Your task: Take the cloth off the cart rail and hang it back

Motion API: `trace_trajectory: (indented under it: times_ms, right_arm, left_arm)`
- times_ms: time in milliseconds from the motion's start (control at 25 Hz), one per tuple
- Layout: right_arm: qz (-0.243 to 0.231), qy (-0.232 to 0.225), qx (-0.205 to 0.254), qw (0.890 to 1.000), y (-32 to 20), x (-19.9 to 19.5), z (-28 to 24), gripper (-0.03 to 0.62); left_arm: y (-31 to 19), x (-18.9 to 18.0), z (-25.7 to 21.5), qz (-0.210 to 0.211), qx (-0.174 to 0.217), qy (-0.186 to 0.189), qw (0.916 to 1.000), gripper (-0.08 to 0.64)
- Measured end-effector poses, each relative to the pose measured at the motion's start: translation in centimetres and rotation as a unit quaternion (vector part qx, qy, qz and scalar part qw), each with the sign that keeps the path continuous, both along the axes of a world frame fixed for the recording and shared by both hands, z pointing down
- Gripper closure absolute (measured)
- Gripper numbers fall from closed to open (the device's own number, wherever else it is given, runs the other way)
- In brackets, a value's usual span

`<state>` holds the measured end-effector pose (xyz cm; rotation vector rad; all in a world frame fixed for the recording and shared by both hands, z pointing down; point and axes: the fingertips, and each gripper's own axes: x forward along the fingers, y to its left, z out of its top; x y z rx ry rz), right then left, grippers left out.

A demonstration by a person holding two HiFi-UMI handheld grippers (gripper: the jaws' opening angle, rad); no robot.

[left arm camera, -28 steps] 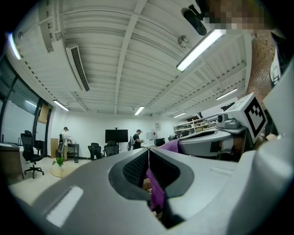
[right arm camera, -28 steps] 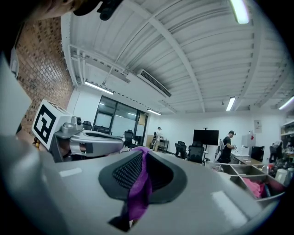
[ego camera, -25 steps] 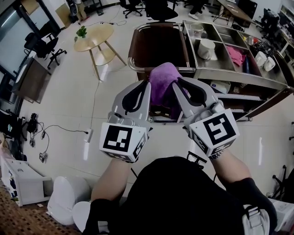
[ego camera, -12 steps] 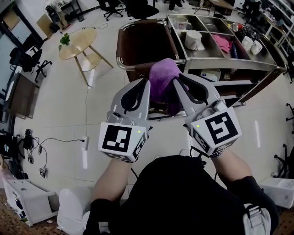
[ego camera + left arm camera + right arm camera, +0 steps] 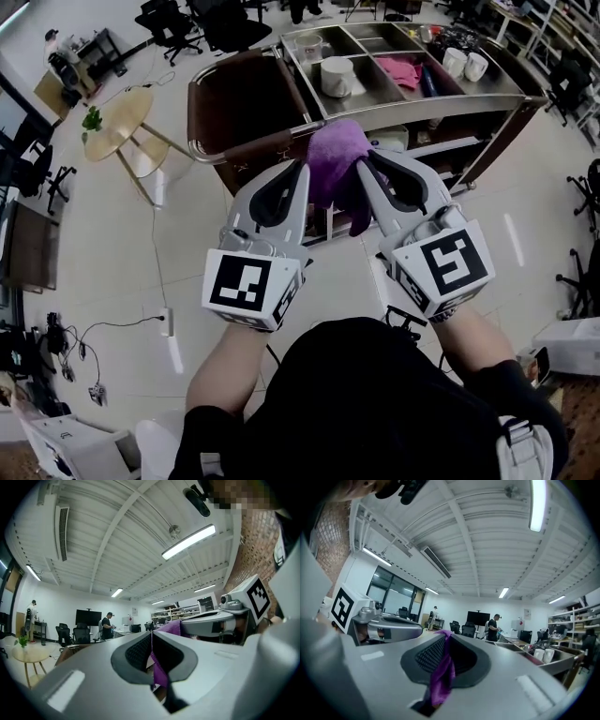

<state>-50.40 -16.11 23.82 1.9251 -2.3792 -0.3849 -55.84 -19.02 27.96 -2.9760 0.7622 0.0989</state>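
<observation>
A bunched purple cloth (image 5: 336, 161) hangs between my two grippers in the head view, in front of the cart's steel rail (image 5: 246, 150); I cannot tell whether it touches the rail. My left gripper (image 5: 298, 176) holds its left side and my right gripper (image 5: 364, 169) its right side. A purple fold (image 5: 159, 673) is pinched between the shut jaws of the left gripper (image 5: 152, 641) in the left gripper view. The right gripper view shows a purple strip (image 5: 440, 679) clamped the same way in the right gripper (image 5: 446, 638). Both grippers point about level.
The cart has a brown panel (image 5: 239, 98) and steel trays (image 5: 375, 52) holding a white bowl stack (image 5: 336, 75), a pink rag (image 5: 405, 70) and white mugs (image 5: 464, 61). A round wooden table (image 5: 117, 127) stands to the left, office chairs (image 5: 216, 19) behind, and cables (image 5: 94, 328) lie on the floor.
Both grippers have carried the cloth to the right along the cart, from over the rail's middle to its right end. The cart now sits further left and turned in the head view.
</observation>
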Motion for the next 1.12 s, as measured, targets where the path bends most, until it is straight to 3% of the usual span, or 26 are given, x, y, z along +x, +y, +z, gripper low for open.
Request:
trace_trajectory:
  times_ms: [160,240,1000,1120]
  right_arm:
    - [0.041,-0.013,0.001,0.999,1.5,4.7,-0.7,0.560]
    - [0.058,-0.019,0.002,0.998,2.1,7.4,-0.8,0.560]
    - [0.188,-0.060,0.017,0.980,12.2,31.6,0.9,0.560]
    - [0.202,-0.064,0.017,0.977,13.8,34.7,1.4,0.560]
  left_arm:
    - [0.6,4.9,-2.4,0.041,0.053,0.049,0.9966,0.552]
    - [1.0,7.8,-2.9,0.058,0.059,0.054,0.9951,0.552]
    - [9.8,32.9,-1.4,0.187,0.059,0.020,0.9804,0.552]
    - [11.4,35.8,0.0,0.196,0.030,-0.030,0.9798,0.552]
